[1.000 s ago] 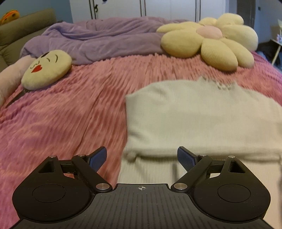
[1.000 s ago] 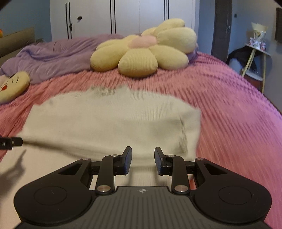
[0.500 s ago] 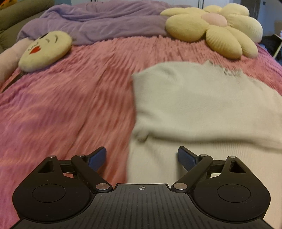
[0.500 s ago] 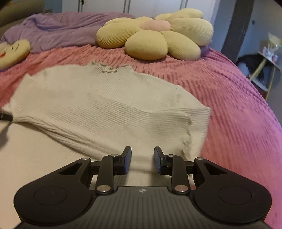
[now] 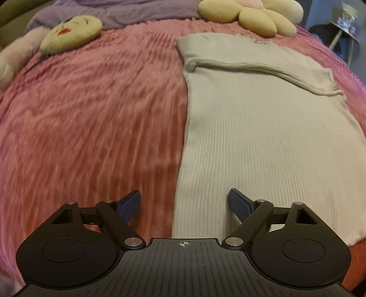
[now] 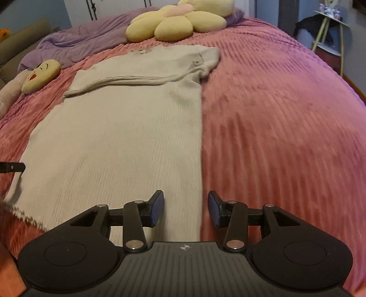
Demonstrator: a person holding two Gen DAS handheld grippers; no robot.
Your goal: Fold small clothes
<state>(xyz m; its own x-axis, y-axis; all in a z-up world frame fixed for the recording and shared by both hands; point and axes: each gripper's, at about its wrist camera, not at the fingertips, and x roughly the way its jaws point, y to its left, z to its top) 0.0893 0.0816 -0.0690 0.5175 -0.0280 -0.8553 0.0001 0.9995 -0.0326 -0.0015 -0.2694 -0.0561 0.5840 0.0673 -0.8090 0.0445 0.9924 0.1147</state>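
A cream ribbed sweater lies flat on the pink bedspread, its neck toward the yellow flower cushion at the far end of the bed, with both sleeves folded across the chest in a band below the collar. The left gripper hovers over the sweater's left edge near the hem, one pad above the bedspread and the other above the knit; its jaws stand wide, have just been closing a little, and hold nothing. The right gripper hovers over the sweater's right edge near the hem, its jaws partly apart, having just been opening, with the cloth edge beneath the gap but not pinched. To the left of the sweater, near the purple blanket, lies a yellow face cushion.
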